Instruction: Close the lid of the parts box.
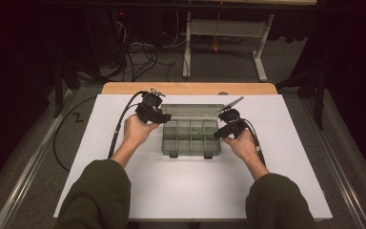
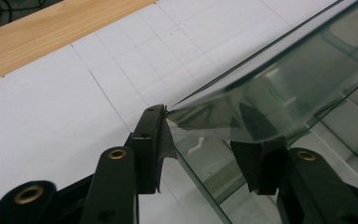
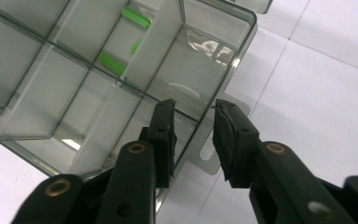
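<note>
Left hand-held gripper point(image 2: 205, 149) clamped on clear lid point(image 2: 270, 93) corner. Right hand-held gripper point(image 3: 193, 140) apart, straddling box point(image 3: 98, 84) wall on desk point(image 3: 317, 93).

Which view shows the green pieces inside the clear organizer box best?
The right gripper view: the green pieces lie close up in a far compartment of the box. The high view gives a small green spot; the left gripper view has lid glare.

Both grippers are flanking the open box point(image 1: 190, 136) on the mat point(image 1: 195, 191) — left gripper point(image 1: 166, 116) at its lid, right gripper point(image 1: 218, 135) at its side.
</note>
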